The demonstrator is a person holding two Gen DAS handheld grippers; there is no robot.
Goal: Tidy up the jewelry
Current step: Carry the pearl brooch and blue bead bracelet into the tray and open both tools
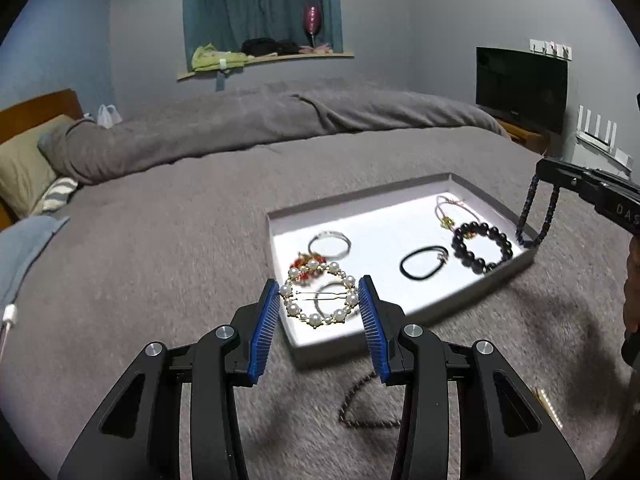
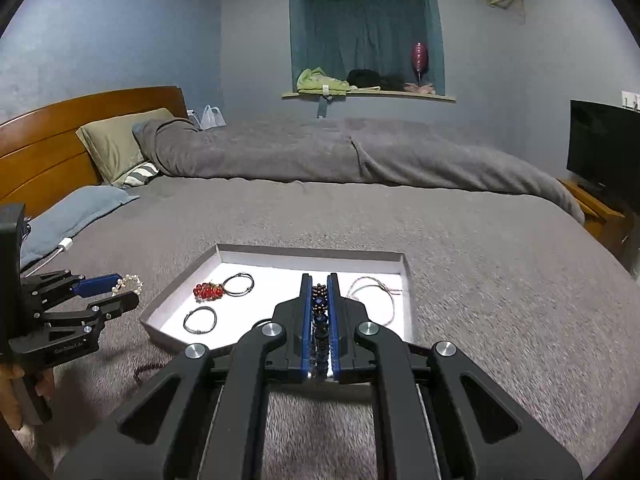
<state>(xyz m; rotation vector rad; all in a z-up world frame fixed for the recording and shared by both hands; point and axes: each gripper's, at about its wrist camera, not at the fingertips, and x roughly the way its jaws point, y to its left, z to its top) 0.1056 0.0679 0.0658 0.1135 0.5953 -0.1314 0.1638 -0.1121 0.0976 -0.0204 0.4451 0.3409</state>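
Observation:
My left gripper [image 1: 319, 284] is shut on a pearl hoop [image 1: 298, 314], which spans the gap between the blue pads above the near corner of the white tray [image 1: 400, 194]. My right gripper [image 2: 319, 279] is shut on a dark blue bead bracelet [image 2: 320, 322] over the tray's [image 2: 312, 251] near edge. In the left wrist view that bracelet [image 1: 536, 216] hangs as a loop from the right gripper [image 1: 541, 169] by the tray's right rim. The right wrist view shows the left gripper [image 2: 128, 290] with the pearl hoop [image 2: 129, 281] left of the tray.
In the tray lie a silver bangle [image 1: 330, 244], red beads [image 1: 306, 270], a black hair tie [image 1: 424, 266], a black bead bracelet [image 1: 482, 246] and a cord bracelet [image 1: 448, 208]. A brown bead chain [image 1: 360, 408] lies on the grey bedspread [image 1: 160, 264] near the tray.

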